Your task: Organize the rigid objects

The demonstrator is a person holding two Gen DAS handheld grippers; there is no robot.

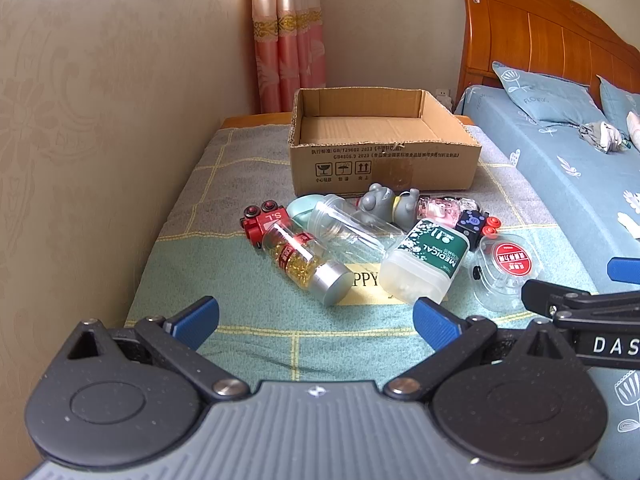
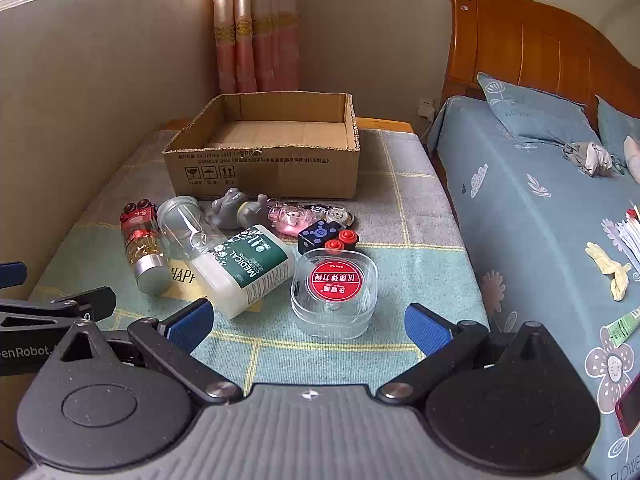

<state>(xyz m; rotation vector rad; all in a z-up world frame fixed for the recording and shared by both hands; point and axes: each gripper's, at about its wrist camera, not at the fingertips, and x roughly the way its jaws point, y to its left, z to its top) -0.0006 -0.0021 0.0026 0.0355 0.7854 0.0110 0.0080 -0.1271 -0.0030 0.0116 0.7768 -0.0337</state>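
Note:
An open, empty cardboard box [image 1: 384, 152] [image 2: 264, 160] stands at the back of a cloth-covered table. In front of it lies a cluster: a red toy train [image 1: 262, 220], a bottle of yellow capsules [image 1: 308, 270] [image 2: 142, 248], a clear jar [image 1: 344, 232] [image 2: 180, 224], a grey bear figure [image 1: 384, 202] [image 2: 240, 210], a green-labelled medical cotton swab tub [image 1: 424, 264] [image 2: 248, 268], a dark blue toy with red wheels [image 1: 478, 222] [image 2: 328, 236] and a clear case with a red label [image 1: 508, 270] [image 2: 336, 296]. My left gripper [image 1: 316, 322] and right gripper [image 2: 310, 326] are open, empty, just short of the cluster.
A bed with a blue floral sheet [image 2: 540, 220] and wooden headboard [image 2: 532, 44] runs along the right. A wall [image 1: 100, 120] borders the table on the left; a pink curtain [image 1: 288, 36] hangs behind. Small items [image 2: 616, 264] lie on the bed edge.

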